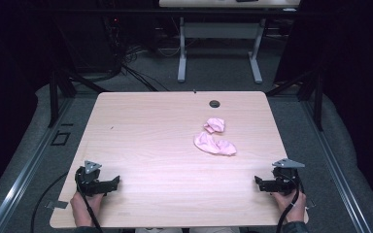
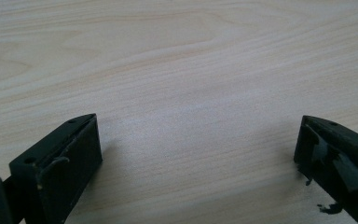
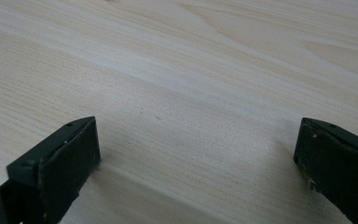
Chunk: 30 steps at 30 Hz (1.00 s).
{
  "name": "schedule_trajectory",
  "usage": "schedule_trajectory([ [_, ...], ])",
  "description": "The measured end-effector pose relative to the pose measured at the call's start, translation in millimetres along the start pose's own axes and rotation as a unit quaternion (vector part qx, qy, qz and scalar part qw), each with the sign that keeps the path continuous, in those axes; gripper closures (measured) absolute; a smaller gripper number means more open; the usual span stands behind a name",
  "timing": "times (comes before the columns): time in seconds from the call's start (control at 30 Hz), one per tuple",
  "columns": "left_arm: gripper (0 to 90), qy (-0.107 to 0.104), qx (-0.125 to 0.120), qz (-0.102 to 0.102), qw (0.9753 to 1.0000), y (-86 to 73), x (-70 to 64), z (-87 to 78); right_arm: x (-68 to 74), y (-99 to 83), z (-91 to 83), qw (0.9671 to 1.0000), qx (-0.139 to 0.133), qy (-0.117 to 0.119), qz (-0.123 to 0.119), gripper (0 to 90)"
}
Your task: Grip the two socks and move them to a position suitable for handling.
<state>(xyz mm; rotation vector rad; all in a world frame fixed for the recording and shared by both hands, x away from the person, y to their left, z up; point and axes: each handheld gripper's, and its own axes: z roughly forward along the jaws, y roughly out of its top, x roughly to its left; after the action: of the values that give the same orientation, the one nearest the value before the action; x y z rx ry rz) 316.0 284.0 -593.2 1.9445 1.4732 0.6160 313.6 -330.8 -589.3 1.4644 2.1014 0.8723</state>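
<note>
Two pink cloth pieces lie on the pale wooden bench [image 1: 141,145], right of its middle and toward the far edge. The smaller pink cloth [image 1: 214,125] is bunched up a little nearer the dark round hole [image 1: 214,103] in the benchtop; the larger pink cloth [image 1: 214,144] is spread in a loose crescent just beside it on the near side, and whether the two touch cannot be told.

At the near left corner, the person's left hand [image 1: 81,208] holds the left hand-held gripper [image 1: 115,181] low over the bench, its jaws pointing toward the middle. In the left gripper view the left hand-held gripper [image 2: 198,149] has its black jaws wide apart with bare wood grain between them.

At the near right corner, the right hand [image 1: 291,203] holds the right hand-held gripper [image 1: 257,181], jaws pointing inward. In the right gripper view the right hand-held gripper [image 3: 196,149] is likewise spread wide and holds nothing.

Both hand-held grippers are well apart from the cloths. A second table [image 1: 218,34] stands on the grey floor beyond.
</note>
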Motion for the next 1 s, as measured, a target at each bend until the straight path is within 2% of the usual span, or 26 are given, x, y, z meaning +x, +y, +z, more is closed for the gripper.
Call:
schedule_trajectory([
  [0.57, 1.4, 0.000, -0.001, 0.001, 1.0000, -0.1, 0.0, -0.3, -0.6, 3.3, 1.5, 1.0000, 0.007, 0.002, 0.004, 0.0],
  [0.63, 1.4, 0.000, -0.002, -0.001, 1.0000, -0.1, -0.2, -0.3, -1.0, 4.5, 1.5, 0.9999, 0.010, 0.003, 0.010, 0.0],
  [0.8, 1.4, 0.001, -0.002, -0.002, 1.0000, -0.1, -0.2, -0.4, -8.9, 10.7, -1.1, 0.9991, 0.017, 0.026, 0.030, 0.0],
  [0.97, 1.6, 0.002, -0.002, -0.002, 1.0000, -0.2, -0.1, -0.5, -7.2, 21.6, -7.4, 0.9990, 0.008, 0.034, 0.029, 0.0],
  [1.0, 1.6, 0.002, -0.001, -0.002, 1.0000, -0.1, -0.1, -0.5, -5.4, 26.9, -9.7, 0.9991, 0.011, 0.035, 0.021, 0.0],
])
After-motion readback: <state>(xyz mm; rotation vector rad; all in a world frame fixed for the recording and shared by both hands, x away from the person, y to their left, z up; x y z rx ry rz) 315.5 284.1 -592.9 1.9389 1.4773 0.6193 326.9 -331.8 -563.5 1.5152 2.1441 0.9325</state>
